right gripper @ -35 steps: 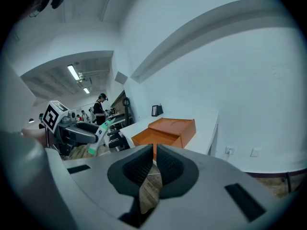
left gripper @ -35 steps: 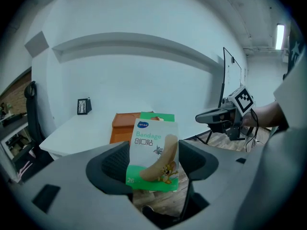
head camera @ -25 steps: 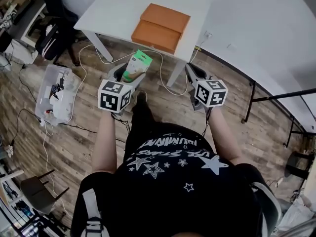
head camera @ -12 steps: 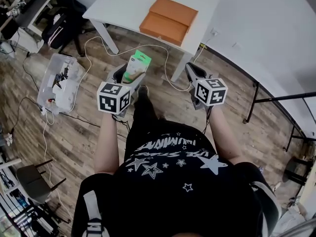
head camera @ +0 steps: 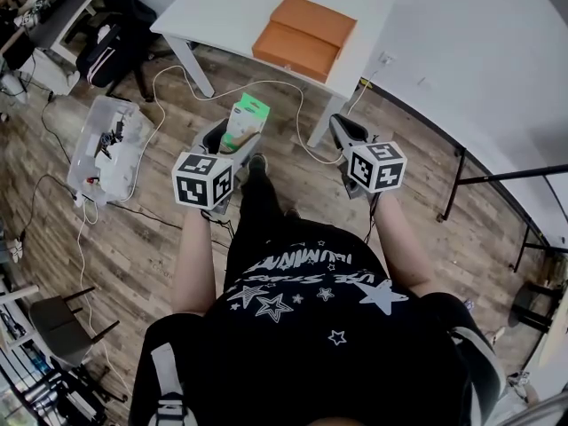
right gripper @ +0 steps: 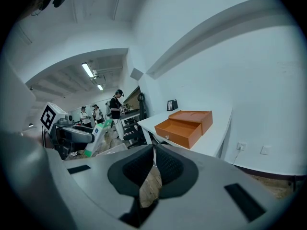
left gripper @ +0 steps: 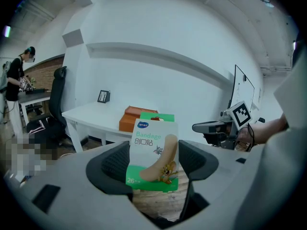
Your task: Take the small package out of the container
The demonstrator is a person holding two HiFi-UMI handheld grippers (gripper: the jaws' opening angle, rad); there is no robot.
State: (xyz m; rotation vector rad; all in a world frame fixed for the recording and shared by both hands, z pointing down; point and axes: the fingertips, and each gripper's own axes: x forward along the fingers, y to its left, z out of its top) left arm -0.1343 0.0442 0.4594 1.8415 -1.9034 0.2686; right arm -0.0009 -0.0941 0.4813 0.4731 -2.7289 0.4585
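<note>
Underfoot: a grey-brown wood-plank floor [head camera: 133,256], with white cables [head camera: 169,78] looping over it and a clear plastic bin [head camera: 105,153] of small parts at the left.
Room: a plain white wall [head camera: 479,51] at the right and a black chair [head camera: 111,7] at the upper left. Other people stand at desks far back in both gripper views.
Surface: a smooth white table [head camera: 222,11] on white legs, bare but for the box near its corner.
Box: the container [head camera: 304,35] is orange, matte and rectangular, with its drawer [right gripper: 180,131] pulled out.
Package: the small package [left gripper: 152,152] is a flat card pack, white above and green below. It is printed "Bandage" with a plaster shape and a cartoon.
Where it is: upright in the air over the floor, in front of the table and well apart from the container.
Left: the left gripper [left gripper: 153,159] has its dark ribbed pads closed against the pack's two edges.
Right: the right gripper [right gripper: 152,164] has its pads pressed together with nothing between them. It is held level with the left one, well apart from it.
Change: the pack stays clamped as it was half a second ago, and the right jaws remain together. Compared with a second ago, table and box sit slightly higher and further right in the head view.
</note>
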